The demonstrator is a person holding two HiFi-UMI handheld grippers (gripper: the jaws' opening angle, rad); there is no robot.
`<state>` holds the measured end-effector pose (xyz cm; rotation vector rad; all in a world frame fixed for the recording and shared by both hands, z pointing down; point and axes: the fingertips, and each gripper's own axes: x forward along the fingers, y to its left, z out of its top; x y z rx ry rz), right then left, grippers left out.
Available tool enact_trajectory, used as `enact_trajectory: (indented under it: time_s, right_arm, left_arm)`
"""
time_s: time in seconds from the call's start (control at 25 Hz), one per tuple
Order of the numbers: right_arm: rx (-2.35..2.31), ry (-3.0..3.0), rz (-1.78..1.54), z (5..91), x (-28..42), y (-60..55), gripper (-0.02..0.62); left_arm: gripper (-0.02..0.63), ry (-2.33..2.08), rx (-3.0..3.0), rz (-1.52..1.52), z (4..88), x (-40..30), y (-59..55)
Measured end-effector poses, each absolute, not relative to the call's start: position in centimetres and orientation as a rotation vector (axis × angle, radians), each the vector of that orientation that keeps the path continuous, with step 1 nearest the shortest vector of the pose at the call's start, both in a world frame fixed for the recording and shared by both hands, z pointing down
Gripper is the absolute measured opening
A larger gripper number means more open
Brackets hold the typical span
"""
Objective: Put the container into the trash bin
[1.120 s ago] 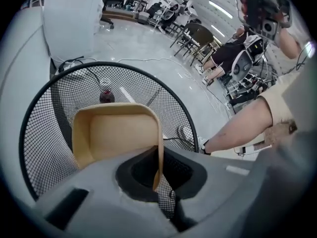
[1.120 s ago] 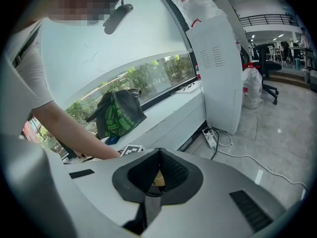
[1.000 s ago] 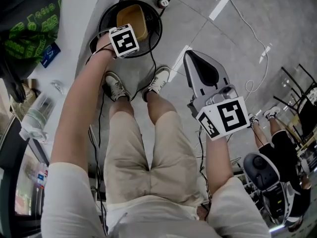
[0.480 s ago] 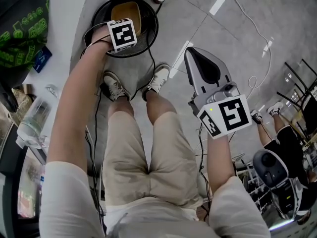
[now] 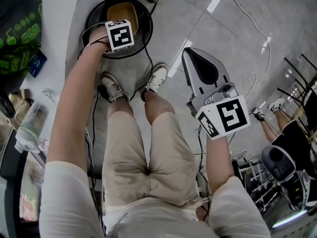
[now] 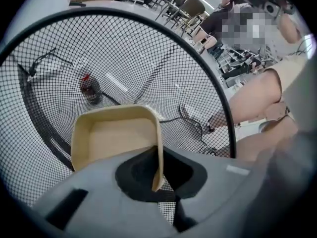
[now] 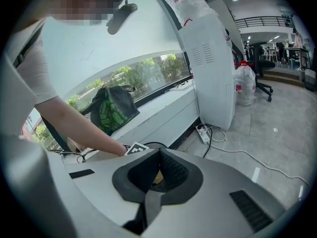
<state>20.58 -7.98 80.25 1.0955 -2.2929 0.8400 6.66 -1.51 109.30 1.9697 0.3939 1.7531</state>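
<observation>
Drop step, judging by position. Left gripper (image 6: 158, 182) clamped on one wall of beige shallow rectangular container (image 6: 116, 140), held inside mouth of black round wire-mesh trash bin (image 6: 148, 48). Right gripper (image 7: 157, 170) closed on nothing, well aside. Next: open left jaws, let fall, withdraw clear of rim.

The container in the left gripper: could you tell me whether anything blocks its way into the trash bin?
Nothing visible does. The left gripper holds the container by its wall at the trash bin's open mouth, with only bare mesh visible beneath it.
</observation>
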Motion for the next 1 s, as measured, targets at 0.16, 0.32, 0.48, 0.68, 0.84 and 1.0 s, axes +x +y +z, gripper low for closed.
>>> enact_trajectory:
  time_s: [0.16, 0.32, 0.48, 0.68, 0.84, 1.0]
  right_arm:
    - [1.099, -2.290, 0.829, 80.1, 20.7, -7.8, 0.002]
    - [1.102, -2.292, 0.818, 79.6, 20.3, -7.6, 0.002]
    - [1.104, -2.306, 0.809, 78.0, 19.4, -7.4, 0.002]
    - [1.101, -2.341, 0.779, 75.1, 18.1, -7.6, 0.003]
    - [1.112, -2.360, 0.755, 73.6, 17.2, -7.6, 0.002]
    - [1.118, -2.361, 0.746, 73.0, 16.8, -6.7, 0.002]
  left_arm:
    - [0.021, 0.384, 2.011, 1.723, 108.9, 7.3, -1.9]
    - [0.090, 0.337, 2.034, 1.696, 108.4, 7.5, -2.1]
    - [0.135, 0.299, 2.075, 1.701, 106.9, 7.3, -2.3]
    - [0.181, 0.153, 2.119, 1.676, 104.6, 6.4, -2.8]
    - [0.210, 0.090, 2.181, 1.678, 103.2, 5.9, -3.4]
    - [0.239, 0.079, 2.191, 1.673, 102.9, 5.7, -3.4]
